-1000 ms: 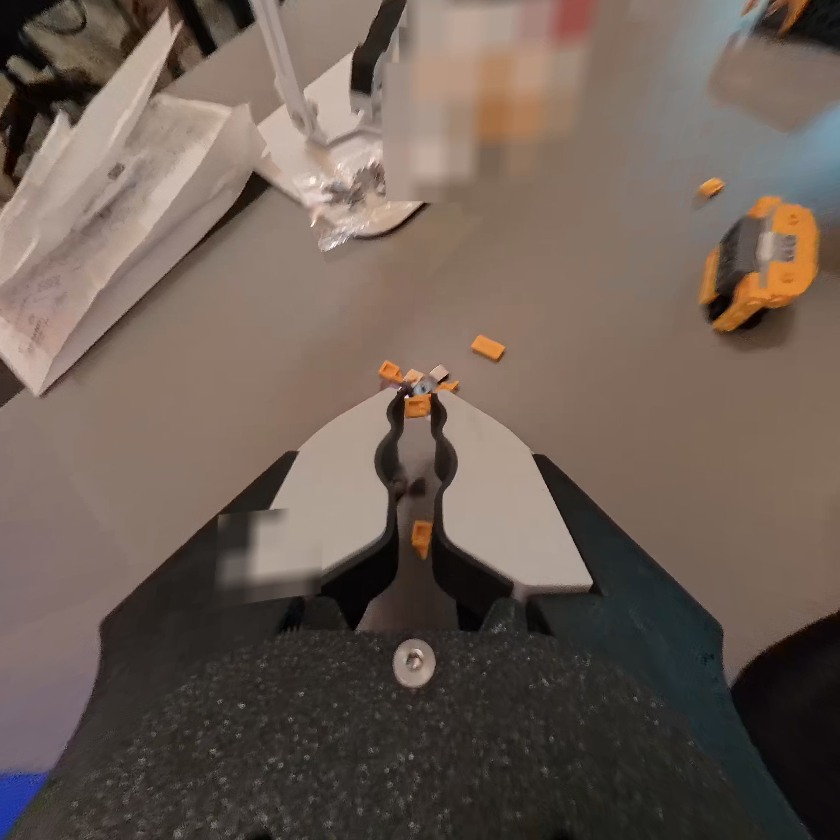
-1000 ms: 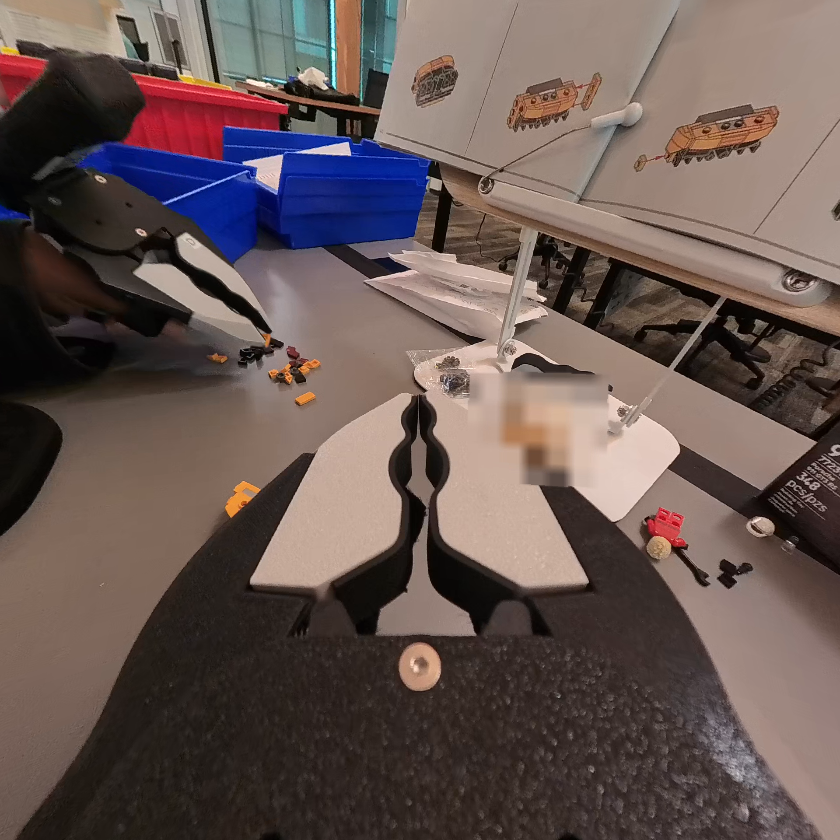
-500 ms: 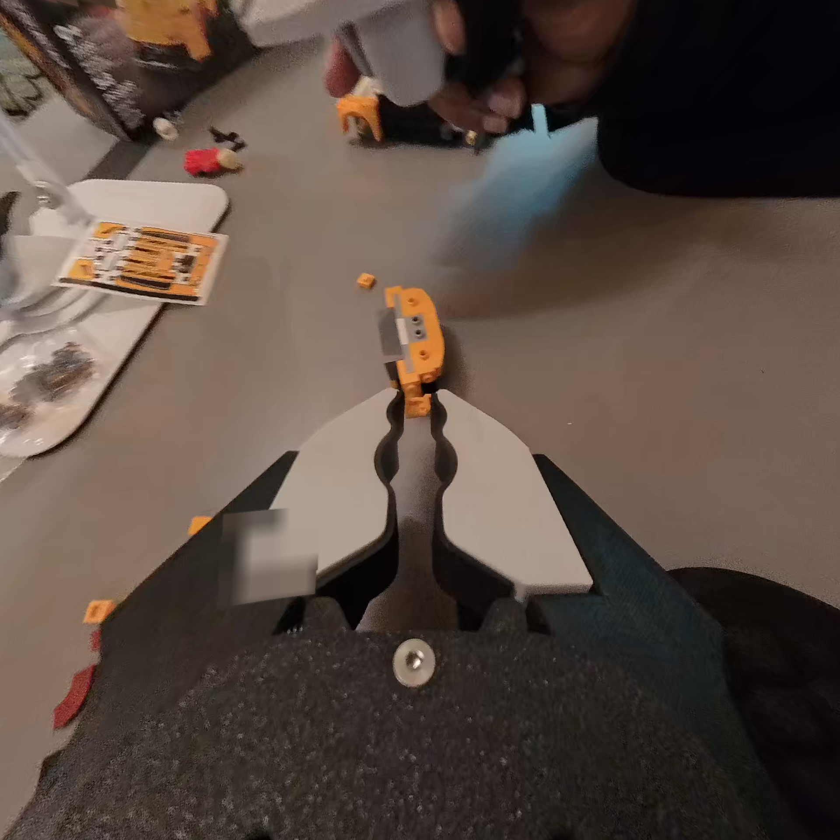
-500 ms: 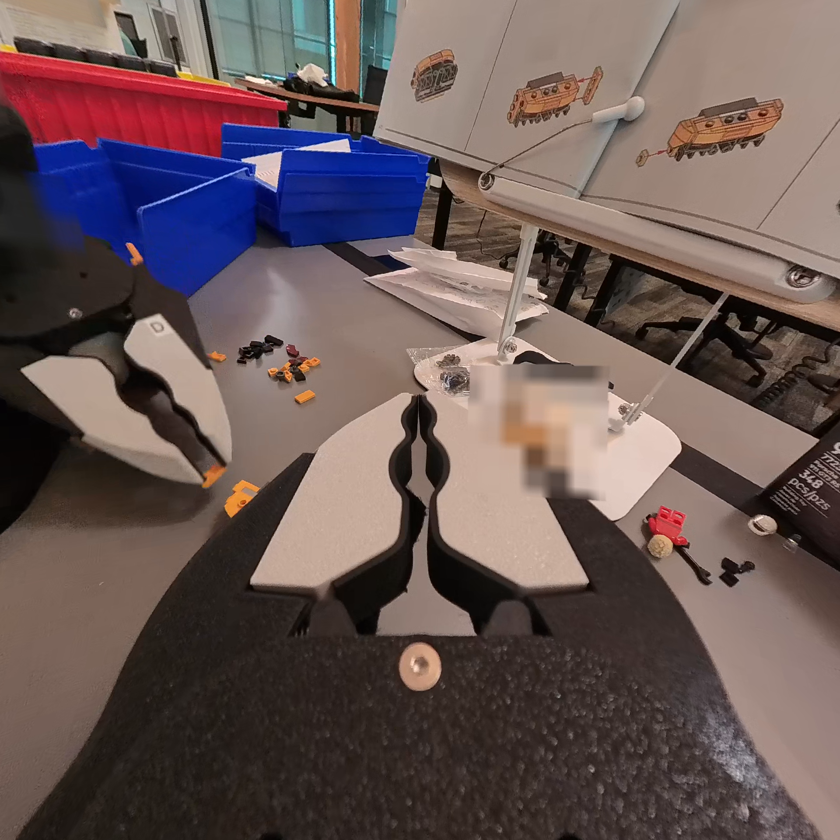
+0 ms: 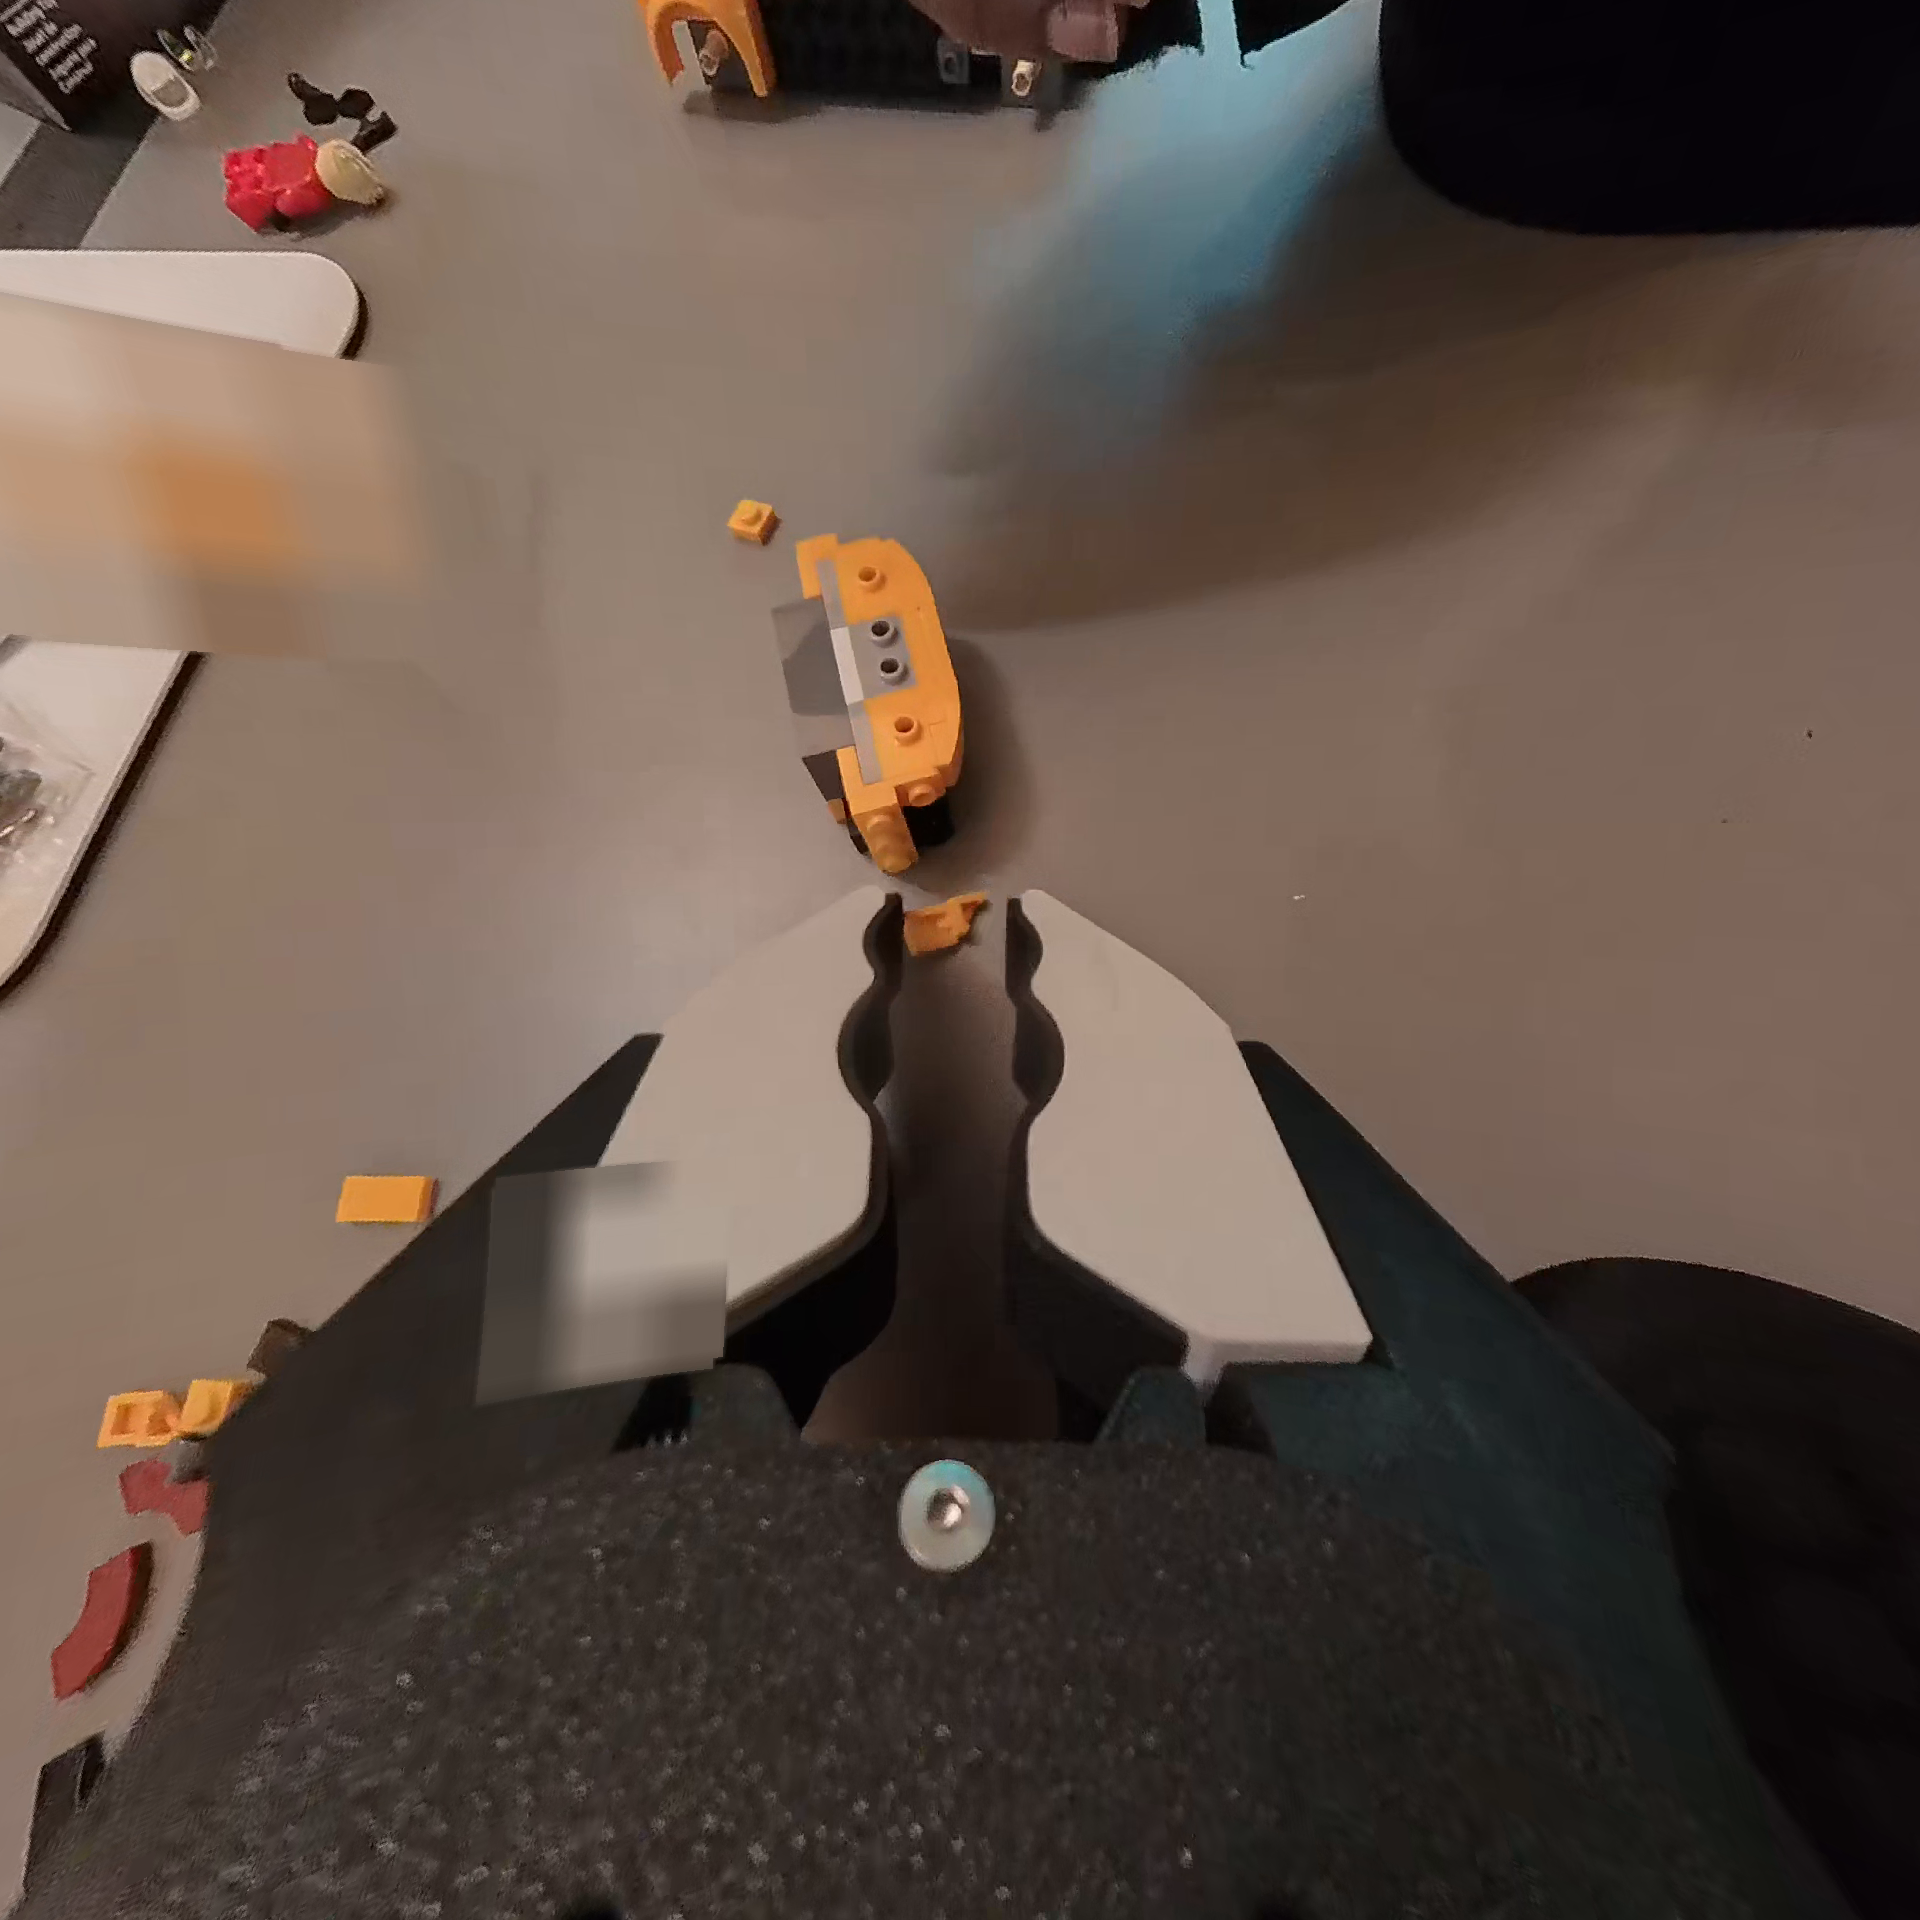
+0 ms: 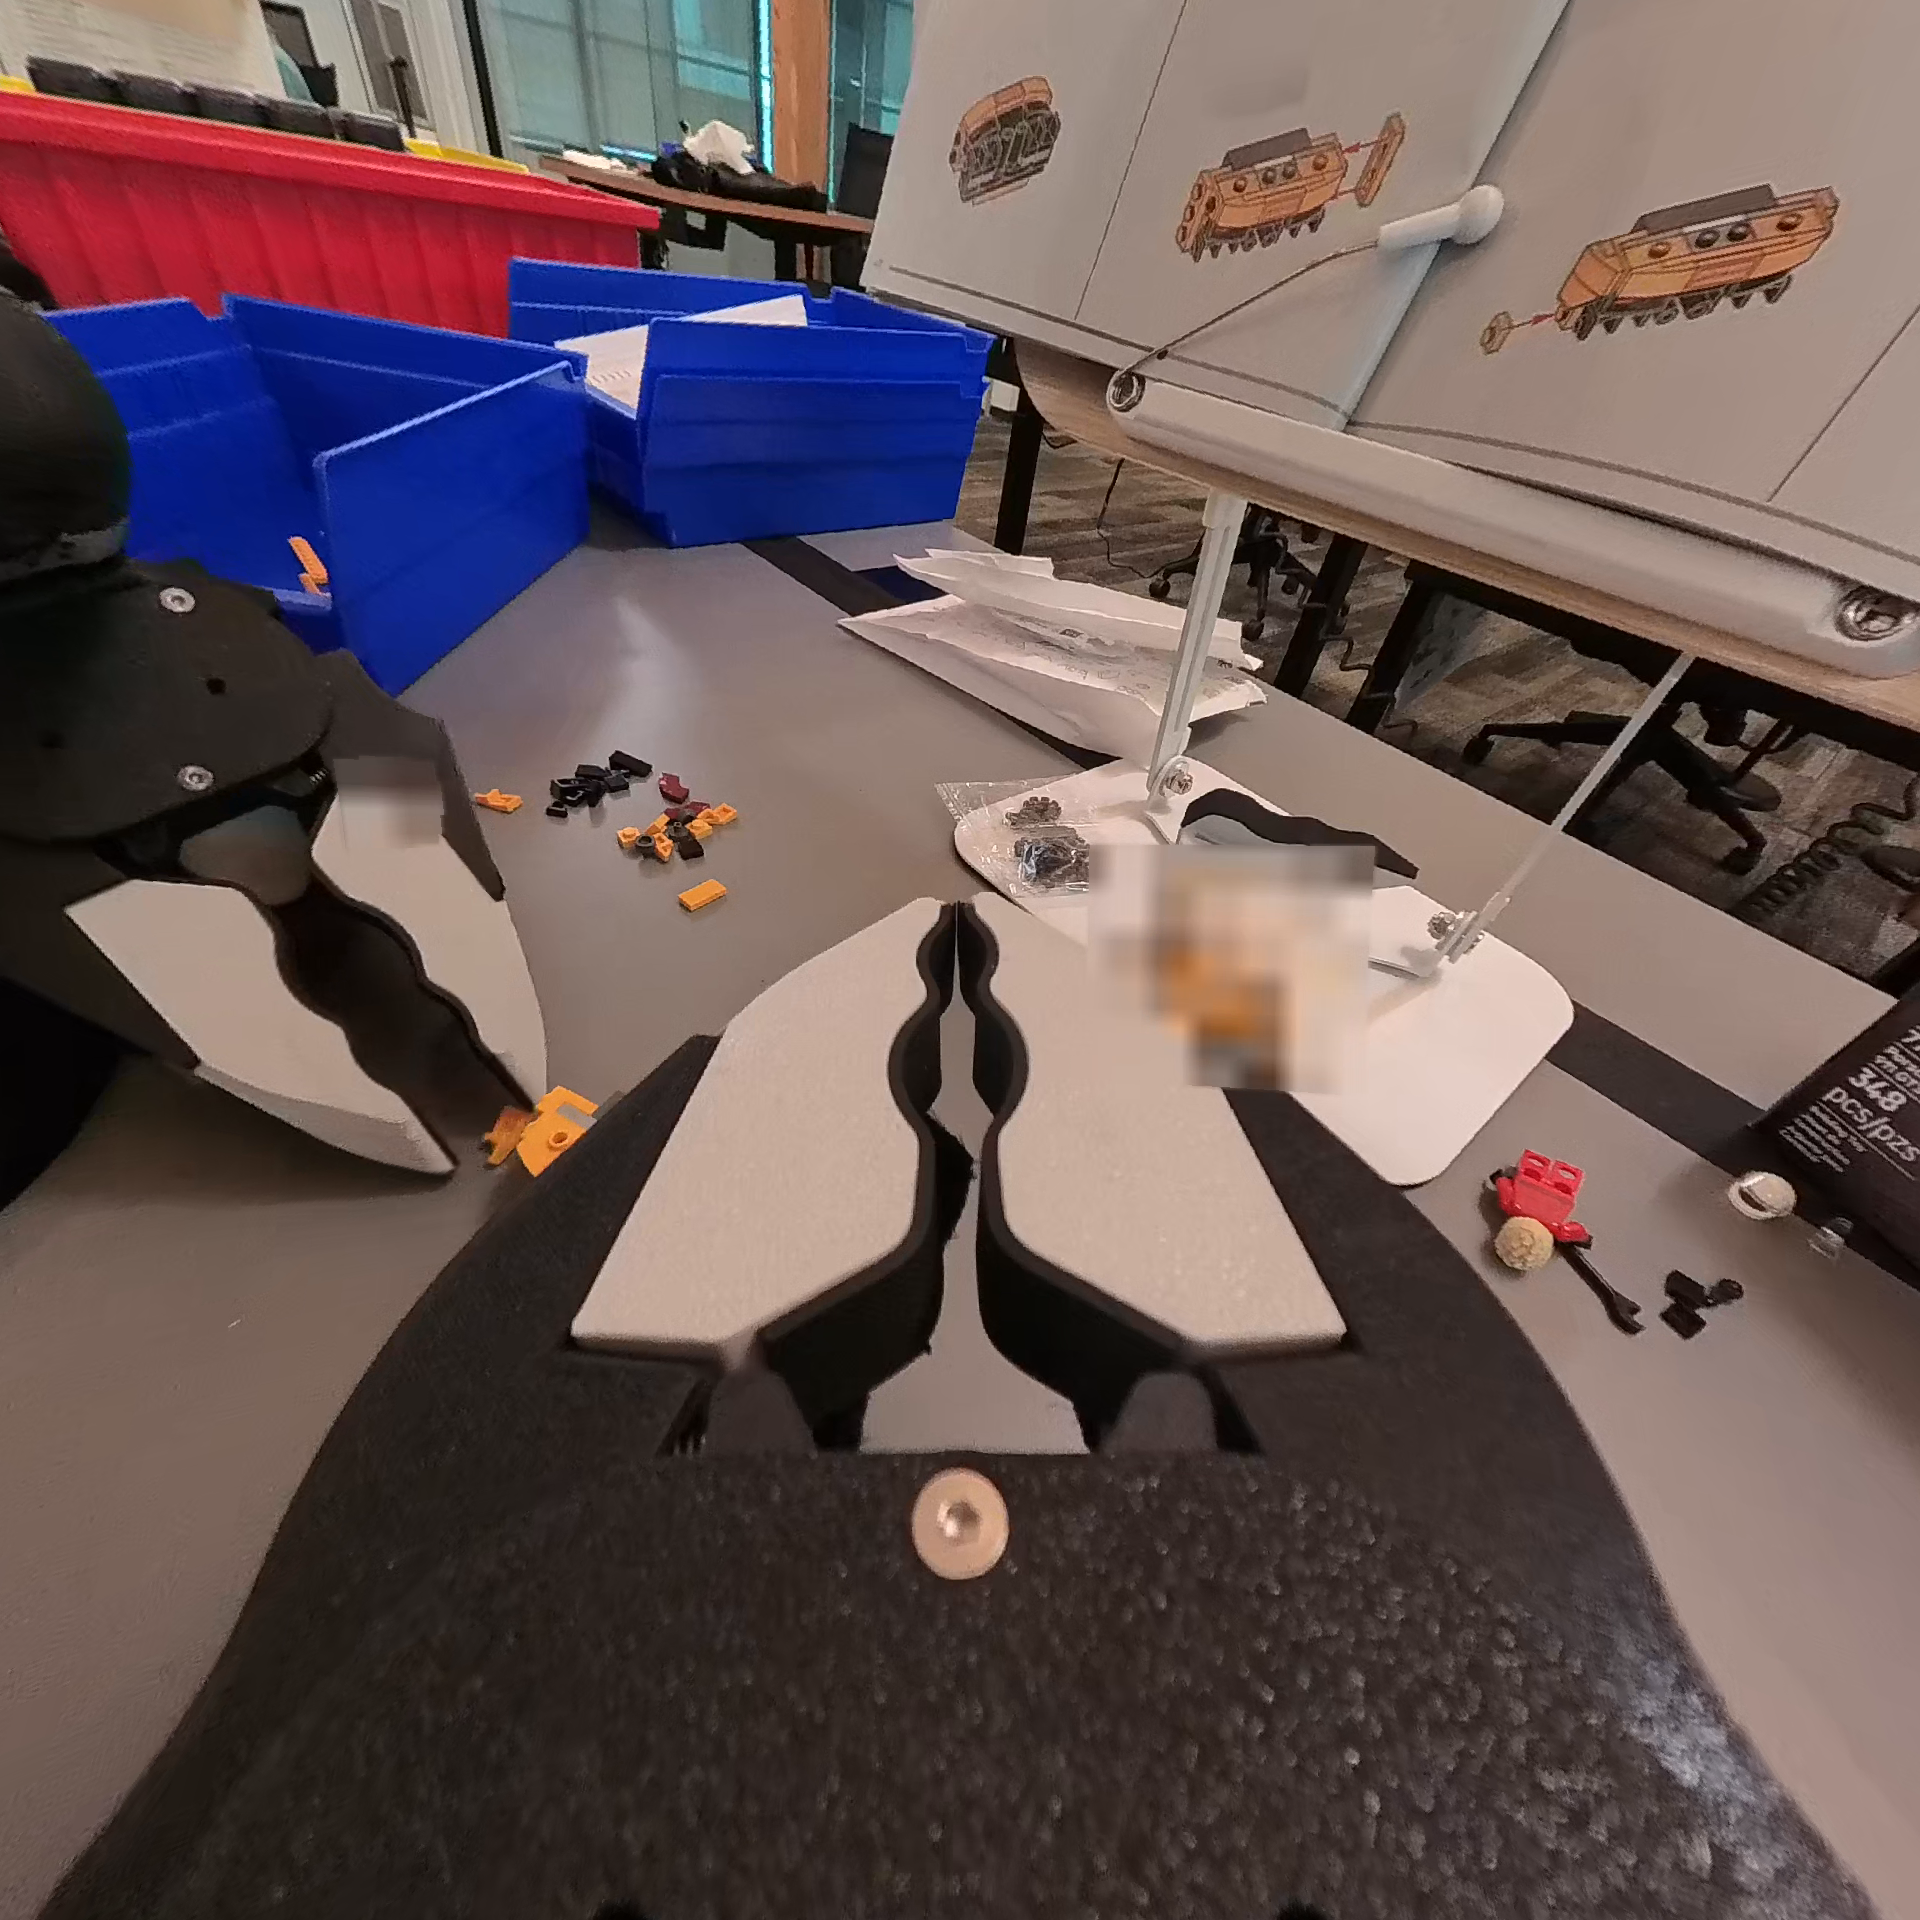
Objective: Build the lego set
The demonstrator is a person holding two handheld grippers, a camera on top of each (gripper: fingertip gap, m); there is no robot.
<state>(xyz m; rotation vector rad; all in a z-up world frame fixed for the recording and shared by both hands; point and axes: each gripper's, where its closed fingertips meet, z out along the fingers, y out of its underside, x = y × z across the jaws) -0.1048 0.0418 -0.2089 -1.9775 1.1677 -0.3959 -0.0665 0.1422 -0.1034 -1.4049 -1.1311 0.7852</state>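
My left gripper (image 5: 951,906) is low over the grey table, its jaws slightly apart. A small orange piece (image 5: 940,923) lies between the tips, with a gap on its right side. Just ahead lies an orange and grey sub-assembly (image 5: 883,686) with studs showing. In the right wrist view the left gripper (image 6: 488,1132) is at the left, with the orange piece (image 6: 506,1132) at its tips, next to the sub-assembly (image 6: 559,1127). My right gripper (image 6: 956,914) is shut and empty, above the table.
Loose orange, black and dark red pieces (image 6: 644,810) lie on the table. An instruction stand (image 6: 1455,270) on a white base (image 6: 1455,1060), blue bins (image 6: 436,468), a red piece (image 6: 1543,1184) and a black box (image 6: 1860,1122) surround the area. A larger orange build (image 5: 712,42) sits by a hand. One gripper's finger ends stand about 15 centimetres off the other's.
My left gripper carried the small orange piece from the loose pile over to the orange sub-assembly and lowered. Its jaws are now wider around the piece. The right gripper has stayed still.
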